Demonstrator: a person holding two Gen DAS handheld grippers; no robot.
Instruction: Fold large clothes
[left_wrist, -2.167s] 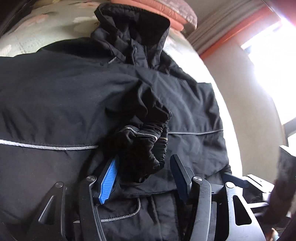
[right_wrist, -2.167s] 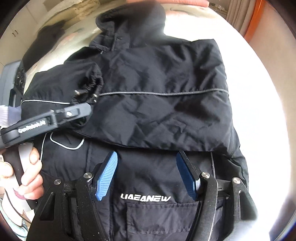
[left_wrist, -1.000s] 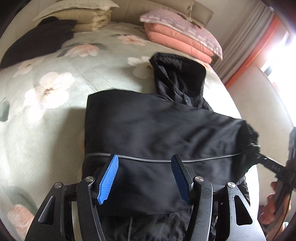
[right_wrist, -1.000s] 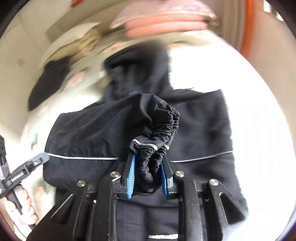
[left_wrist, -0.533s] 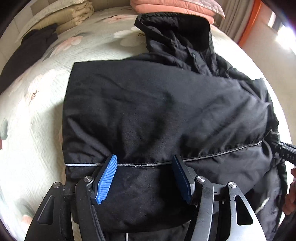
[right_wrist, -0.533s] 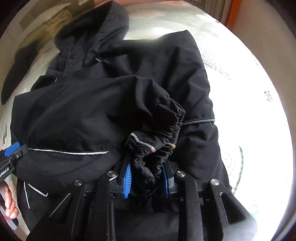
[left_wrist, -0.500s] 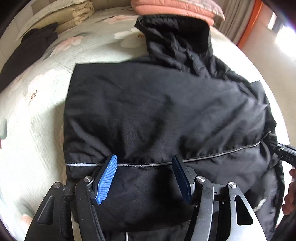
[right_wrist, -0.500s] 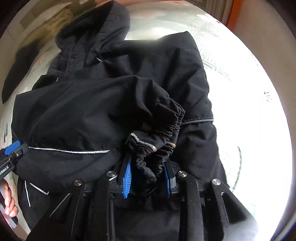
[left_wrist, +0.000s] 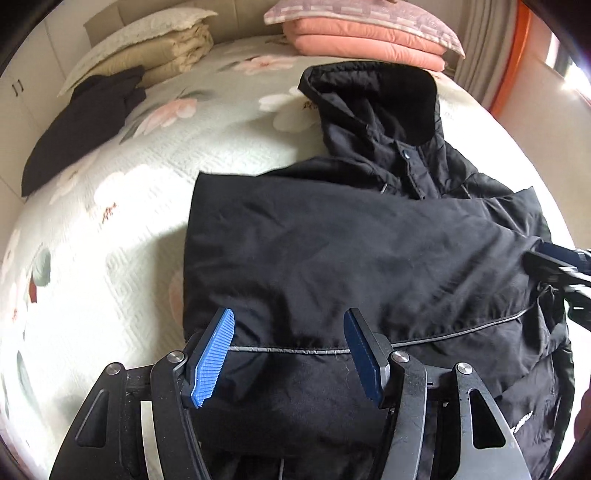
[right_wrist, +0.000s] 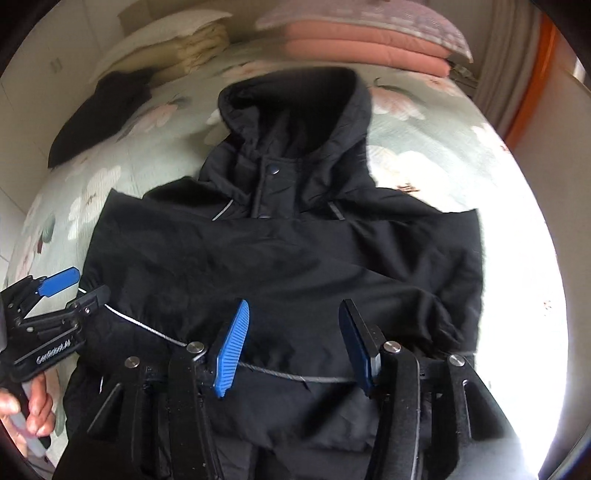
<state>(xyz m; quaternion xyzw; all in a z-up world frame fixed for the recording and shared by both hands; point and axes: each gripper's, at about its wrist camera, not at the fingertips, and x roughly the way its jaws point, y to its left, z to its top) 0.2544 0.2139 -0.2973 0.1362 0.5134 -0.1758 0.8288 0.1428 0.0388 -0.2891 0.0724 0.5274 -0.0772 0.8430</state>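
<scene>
A black hooded jacket (left_wrist: 351, 258) lies front-up on the bed, hood (left_wrist: 373, 99) toward the pillows, both sleeves folded across the chest. A grey reflective stripe (left_wrist: 295, 350) crosses it. My left gripper (left_wrist: 290, 350) is open and empty, hovering over the jacket's left part by the stripe. My right gripper (right_wrist: 295, 343) is open and empty above the jacket (right_wrist: 288, 266) middle; the folded sleeve lies under it. The left gripper also shows in the right wrist view (right_wrist: 70, 288) at the jacket's left edge.
The floral quilt (left_wrist: 110, 229) covers the bed. A dark folded garment (left_wrist: 81, 125) and cream bedding (left_wrist: 155, 51) lie at the far left. Pink pillows (left_wrist: 365, 33) sit behind the hood. An orange-trimmed wall (left_wrist: 517, 55) runs along the right side.
My right gripper has opened and let go of the sleeve cuff, which now lies flat across the jacket. The right gripper has drawn back. The left gripper stayed open over the left side.
</scene>
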